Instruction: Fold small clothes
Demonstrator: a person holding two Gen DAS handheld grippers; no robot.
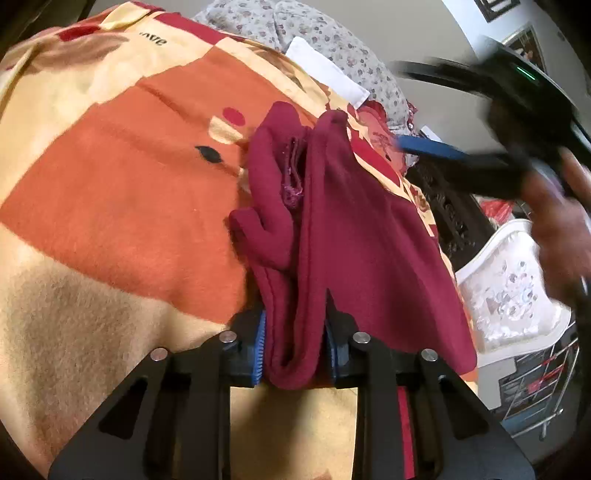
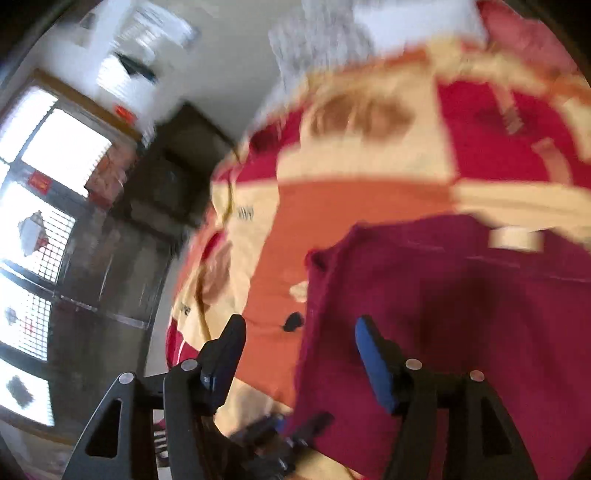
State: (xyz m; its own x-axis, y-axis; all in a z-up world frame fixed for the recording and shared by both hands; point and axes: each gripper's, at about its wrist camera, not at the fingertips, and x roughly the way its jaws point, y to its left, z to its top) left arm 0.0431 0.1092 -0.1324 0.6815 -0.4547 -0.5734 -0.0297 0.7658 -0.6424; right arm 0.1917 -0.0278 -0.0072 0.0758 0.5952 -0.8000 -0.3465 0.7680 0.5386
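A small maroon garment (image 1: 343, 229) lies bunched on an orange, cream and red blanket (image 1: 122, 192). My left gripper (image 1: 295, 347) is shut on the garment's folded near edge, with cloth pinched between its blue pads. In the left wrist view my right gripper (image 1: 443, 147) is a blurred dark shape above the garment's far right side, with the hand behind it. In the blurred right wrist view the right gripper (image 2: 299, 343) is open and empty above the garment (image 2: 443, 314), near its left edge. A white label (image 2: 515, 238) shows on the garment.
A grey floral pillow (image 1: 295, 33) and a white cloth (image 1: 325, 70) lie at the far end of the bed. The bed edge runs along the right, with a white floral chair (image 1: 513, 291) and a metal rack (image 1: 543, 384) beyond. Windows (image 2: 48, 192) are at left.
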